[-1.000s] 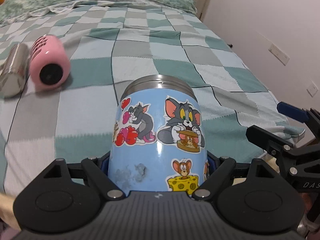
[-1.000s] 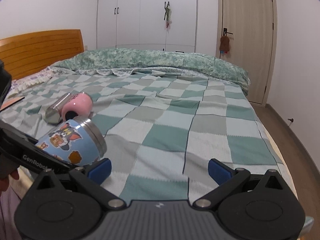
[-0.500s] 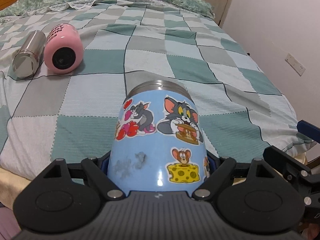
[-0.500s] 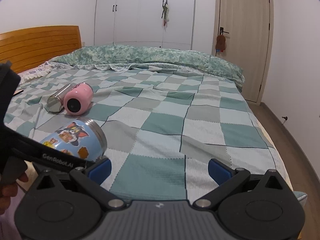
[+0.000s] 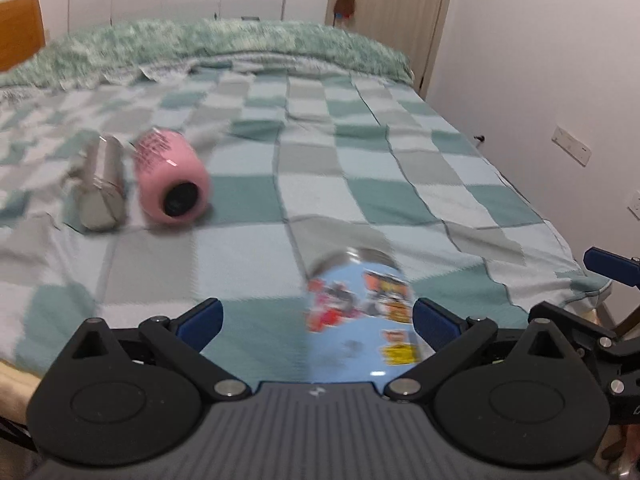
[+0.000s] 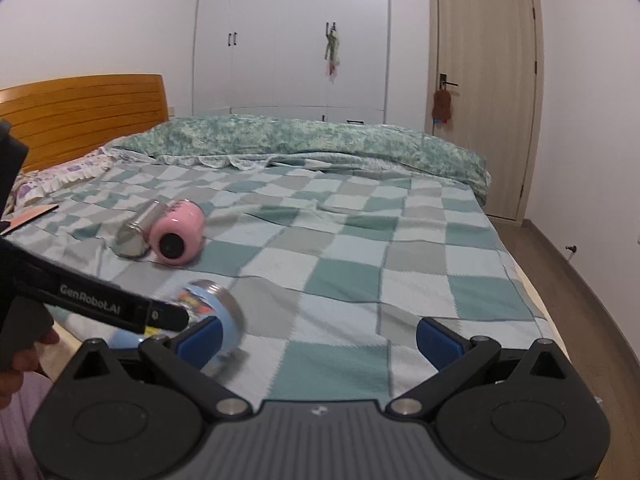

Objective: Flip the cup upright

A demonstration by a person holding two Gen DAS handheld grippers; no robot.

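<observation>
The blue cartoon-sticker cup with a steel rim lies tilted on the checkered bedspread near the bed's front edge, blurred with motion. My left gripper is open; the cup sits loose between its fingers, close to the right blue pad. In the right wrist view the cup is at lower left, partly hidden by the left gripper's black finger. My right gripper is open and empty over the bed.
A pink cup and a steel tumbler lie on their sides at the left of the bed. A wooden headboard is at far left; a wall and door are to the right.
My left gripper has opened and let go of the blue cup, which now lies loose and off-centre to the right. The left camera view has lifted toward the room.
</observation>
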